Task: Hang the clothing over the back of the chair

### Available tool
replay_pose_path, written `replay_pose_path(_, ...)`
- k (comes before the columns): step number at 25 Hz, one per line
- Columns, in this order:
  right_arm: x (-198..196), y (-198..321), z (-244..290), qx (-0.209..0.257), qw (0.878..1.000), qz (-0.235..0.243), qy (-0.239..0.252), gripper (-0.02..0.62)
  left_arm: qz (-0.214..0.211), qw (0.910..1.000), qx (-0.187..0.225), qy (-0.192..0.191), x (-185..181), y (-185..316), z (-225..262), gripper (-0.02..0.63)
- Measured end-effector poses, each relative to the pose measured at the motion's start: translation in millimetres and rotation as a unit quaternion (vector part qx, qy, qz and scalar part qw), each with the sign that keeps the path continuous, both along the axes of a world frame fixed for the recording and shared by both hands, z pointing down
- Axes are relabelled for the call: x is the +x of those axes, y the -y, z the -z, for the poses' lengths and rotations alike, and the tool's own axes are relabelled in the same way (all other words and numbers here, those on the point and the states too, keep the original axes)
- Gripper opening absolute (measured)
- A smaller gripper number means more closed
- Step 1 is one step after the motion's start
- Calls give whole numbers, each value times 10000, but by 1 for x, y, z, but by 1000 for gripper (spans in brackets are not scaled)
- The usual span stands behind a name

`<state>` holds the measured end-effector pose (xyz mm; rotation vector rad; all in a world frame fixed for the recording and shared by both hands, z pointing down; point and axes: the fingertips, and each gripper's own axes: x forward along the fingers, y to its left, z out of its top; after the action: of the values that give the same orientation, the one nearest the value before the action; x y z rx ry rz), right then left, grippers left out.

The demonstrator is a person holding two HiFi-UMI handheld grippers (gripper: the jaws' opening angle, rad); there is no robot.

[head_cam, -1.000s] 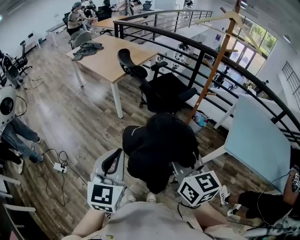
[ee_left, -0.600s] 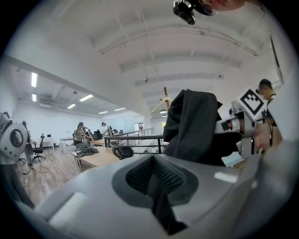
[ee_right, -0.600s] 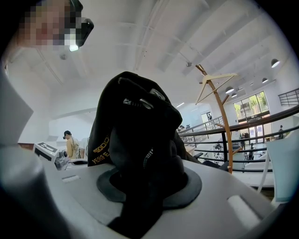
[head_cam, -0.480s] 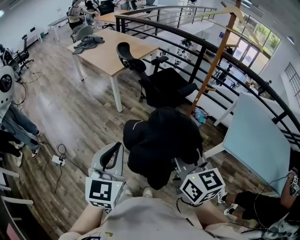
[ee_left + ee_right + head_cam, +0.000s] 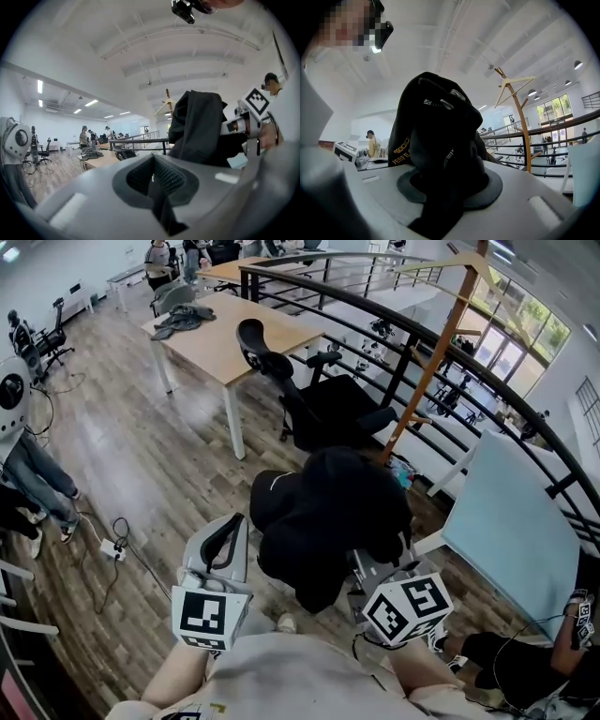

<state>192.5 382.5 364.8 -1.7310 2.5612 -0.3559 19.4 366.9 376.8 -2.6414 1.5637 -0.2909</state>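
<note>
Starting nearest the person: the right gripper has its fingers clamped on a black garment, which hangs bunched in the air above the wooden floor and touches no furniture. The left gripper, just beside the bundle, has its fingers pressed together on nothing.

Beyond stands the black office chair, its back and headrest toward the wooden surface, well apart from the garment. Farther off are a coat stand and a railing.

Risks noted:
- A single grip on a wadded bundle is likely to land it as a lump that slides off the chair back.
- A trailing sleeve may snag an armrest.
- The chair may swivel away under a push.
</note>
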Motion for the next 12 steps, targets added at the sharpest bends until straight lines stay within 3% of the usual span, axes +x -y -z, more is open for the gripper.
replay_pose_path(12,5,11,6,240,9997,-43,-68,141,-18,10000,27,29,9,0,-6,3)
